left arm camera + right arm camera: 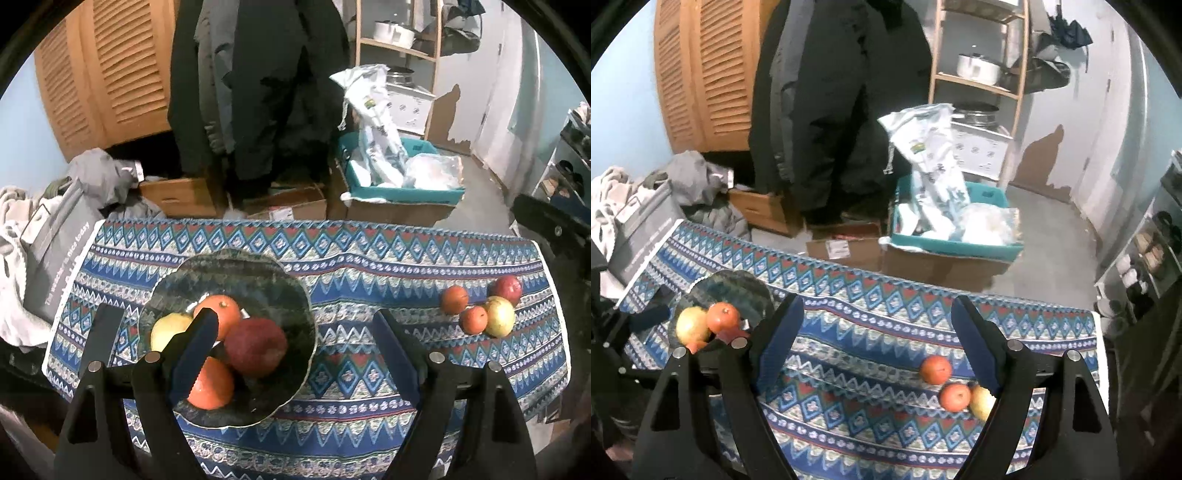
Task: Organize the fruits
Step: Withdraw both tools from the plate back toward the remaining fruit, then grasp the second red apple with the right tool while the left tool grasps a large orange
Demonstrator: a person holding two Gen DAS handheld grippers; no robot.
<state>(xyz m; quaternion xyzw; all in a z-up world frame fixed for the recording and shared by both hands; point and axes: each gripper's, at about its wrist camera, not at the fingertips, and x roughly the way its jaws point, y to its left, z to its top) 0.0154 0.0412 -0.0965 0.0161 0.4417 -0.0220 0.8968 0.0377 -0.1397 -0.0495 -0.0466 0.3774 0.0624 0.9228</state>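
The left gripper (295,328) hung above the tabletop (369,424), covered in a blue patterned woven cloth, its fingers (195,354) spread wide and empty. Beneath its left finger sat a dark green scalloped glass plate (258,266) holding a pale yellow apple (168,328), a dark red apple (256,347) and two oranges (216,384). Well apart, toward the cloth's right end, lay a cluster of loose fruit: two small oranges (454,299), a yellow-green apple (500,315) and a small red apple (509,288). The right gripper (875,343) also had its fingers apart, holding nothing, with that cluster beside its right finger (975,354).
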